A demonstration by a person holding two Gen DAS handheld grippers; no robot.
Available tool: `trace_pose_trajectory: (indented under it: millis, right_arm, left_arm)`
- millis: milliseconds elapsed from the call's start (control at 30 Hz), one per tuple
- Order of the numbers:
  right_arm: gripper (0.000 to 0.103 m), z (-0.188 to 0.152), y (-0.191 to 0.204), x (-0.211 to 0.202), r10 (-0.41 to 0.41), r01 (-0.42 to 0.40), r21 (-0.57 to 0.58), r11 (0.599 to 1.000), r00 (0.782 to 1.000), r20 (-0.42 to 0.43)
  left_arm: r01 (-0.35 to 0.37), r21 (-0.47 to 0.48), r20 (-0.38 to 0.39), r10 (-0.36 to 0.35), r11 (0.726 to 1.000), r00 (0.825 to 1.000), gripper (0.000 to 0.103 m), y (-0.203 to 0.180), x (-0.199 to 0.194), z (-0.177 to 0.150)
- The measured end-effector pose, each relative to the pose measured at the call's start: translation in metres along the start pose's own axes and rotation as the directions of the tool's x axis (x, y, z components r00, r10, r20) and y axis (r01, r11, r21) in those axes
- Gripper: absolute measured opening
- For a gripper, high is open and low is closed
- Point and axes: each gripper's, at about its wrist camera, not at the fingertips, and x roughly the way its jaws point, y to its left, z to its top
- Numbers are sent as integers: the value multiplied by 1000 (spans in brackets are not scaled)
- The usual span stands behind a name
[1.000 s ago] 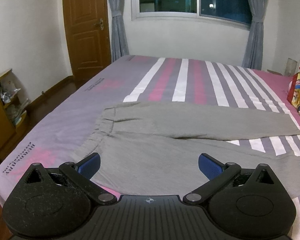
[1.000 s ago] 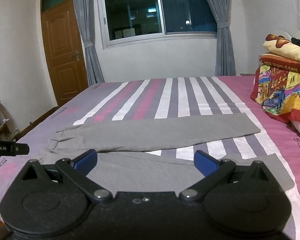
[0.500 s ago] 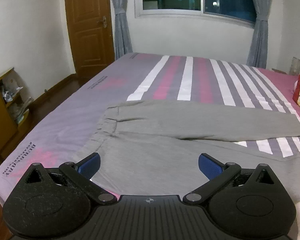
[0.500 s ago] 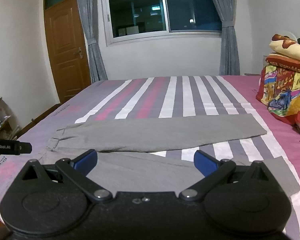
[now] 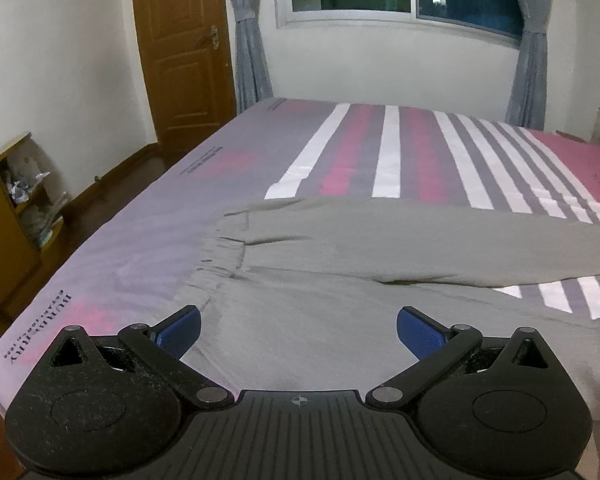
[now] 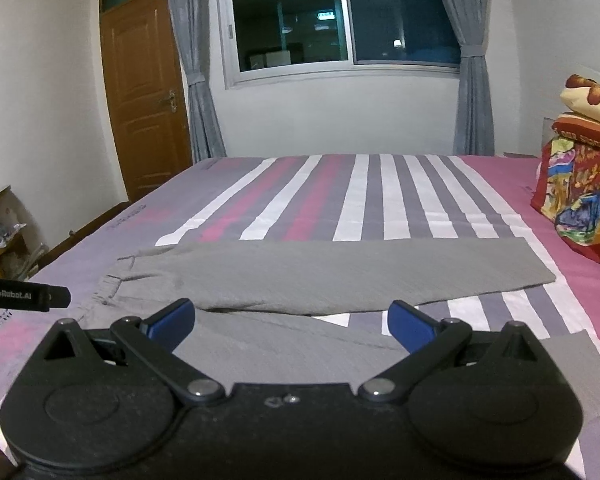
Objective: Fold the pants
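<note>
- Pants (image 5: pixel 380 256) are grey sweatpants, and we've got them spread flat on the striped bed (image 5: pixel 388 148), waistband toward the left edge, both legs running off to the right with a strip of sheet showing between them.
- Left wrist view gives us the elastic waistband (image 5: pixel 220 256) up close, plus the wooden shelf (image 5: pixel 4 216) by the wall. The far leg's hem is cut off at the frame edge there.
- Right wrist view shows what the other misses: the far leg's whole hem (image 6: pixel 536 268), the near leg's hem at lower right, and a stack of colourful bedding (image 6: pixel 580 196) at the right side of the bed. It also catches a black bar reading GenRobot.AI (image 6: pixel 24 298) poking in from the left.
- Left claw (image 5: pixel 299 334) is spread wide and empty, with the near leg's upper part just behind the waistband lying between its blue pads (image 5: pixel 180 330).
- Right claw (image 6: pixel 292 324) is also spread wide, gripping nothing, over the near leg further along; the crotch fork sits just ahead of it.
- We can't tell if either claw touches the fabric.
</note>
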Motion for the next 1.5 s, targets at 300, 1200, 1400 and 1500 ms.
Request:
trace_pose_trajectory:
  millis: [300,1200,1400,1500]
  right_arm:
    - [103,15,11,32,50,-51,7,999,997,56]
    - [98,50,51,169,184,-189,-124,974,982,-52]
    - [97,56,60,222,230,-246,-155,957,967,-112]
    - [95,57,66,248,243,-265,-184,947,961,-133]
  left_arm:
    - [-28,0,-27,28,1000,999,103,9,39,15]
    - [-119,-7,-118,117,993,986,103,41,190,56]
    - [-146,-15,-151,143,989,978,103,53,233,64]
    - [-171,-10,-170,167,985,971,103,58,258,68]
